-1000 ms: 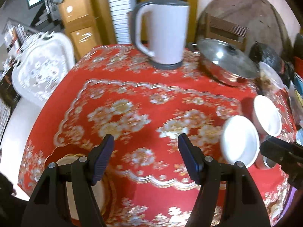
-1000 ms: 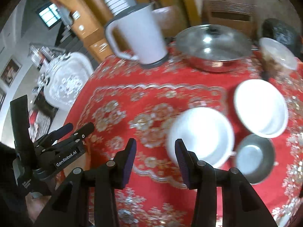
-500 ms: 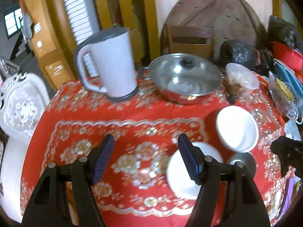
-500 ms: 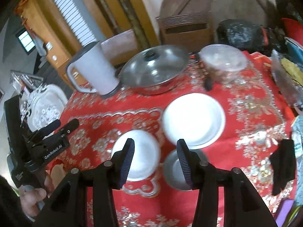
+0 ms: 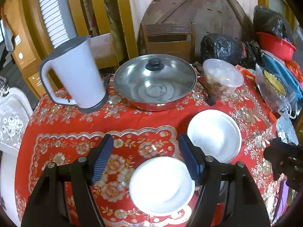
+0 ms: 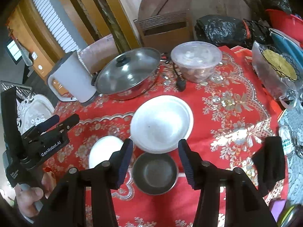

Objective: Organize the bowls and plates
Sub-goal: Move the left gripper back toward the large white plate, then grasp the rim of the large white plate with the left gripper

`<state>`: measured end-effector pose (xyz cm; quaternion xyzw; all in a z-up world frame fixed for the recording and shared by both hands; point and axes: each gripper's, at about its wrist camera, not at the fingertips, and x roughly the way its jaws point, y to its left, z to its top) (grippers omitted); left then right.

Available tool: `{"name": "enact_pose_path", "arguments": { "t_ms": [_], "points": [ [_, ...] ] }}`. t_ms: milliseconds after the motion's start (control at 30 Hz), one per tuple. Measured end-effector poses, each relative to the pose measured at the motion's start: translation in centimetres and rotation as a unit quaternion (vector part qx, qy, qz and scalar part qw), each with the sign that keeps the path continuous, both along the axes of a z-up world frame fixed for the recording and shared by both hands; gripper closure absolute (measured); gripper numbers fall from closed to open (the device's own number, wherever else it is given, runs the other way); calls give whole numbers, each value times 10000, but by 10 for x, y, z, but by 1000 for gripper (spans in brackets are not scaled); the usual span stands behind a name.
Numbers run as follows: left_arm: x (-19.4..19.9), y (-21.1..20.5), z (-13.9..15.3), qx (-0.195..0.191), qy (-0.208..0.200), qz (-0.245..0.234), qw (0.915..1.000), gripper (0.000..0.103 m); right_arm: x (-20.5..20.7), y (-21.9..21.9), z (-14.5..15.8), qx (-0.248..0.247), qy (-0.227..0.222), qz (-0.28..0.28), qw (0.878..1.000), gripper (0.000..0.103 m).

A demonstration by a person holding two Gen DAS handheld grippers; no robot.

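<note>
White shallow plate (image 6: 161, 123) sits mid-desk, a smaller white bowl (image 5: 161, 185) near-left and a small steel bowl (image 6: 155, 172) just near it. Left tool (image 5: 145, 162) and right tool (image 6: 154, 162) hover released, empty. Bare red floral cloth (image 6: 227, 113) lies rightward; the steel bowl's near-left rim is hidden behind a finger.

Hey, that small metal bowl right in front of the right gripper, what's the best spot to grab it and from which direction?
Probably the rim. The metal bowl sits upright and open-topped, with its thin near edge free. Bring the open right gripper down from above on that near side, one finger inside the wall, one outside. The far rim lies close under the big white bowl, so avoid that side.
</note>
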<state>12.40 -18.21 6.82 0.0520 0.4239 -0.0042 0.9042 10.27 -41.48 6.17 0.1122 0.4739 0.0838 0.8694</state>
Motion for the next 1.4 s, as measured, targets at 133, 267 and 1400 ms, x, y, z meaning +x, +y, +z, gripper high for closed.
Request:
{"name": "enact_pose_path", "arguments": {
  "t_ms": [133,267,1400],
  "points": [
    [12,-11,-4,-29,69,-33,10000,29,10,-11,-5,-27,50,-112,9999,48],
    [25,-21,-12,-8,137,-82,9999,29,19,-19,-13,-64,142,-201,9997,46],
    [84,-50,-112,-308,1197,-188,9922,29,90,-41,-117,117,923,-457,9946,44]
  ]
}}
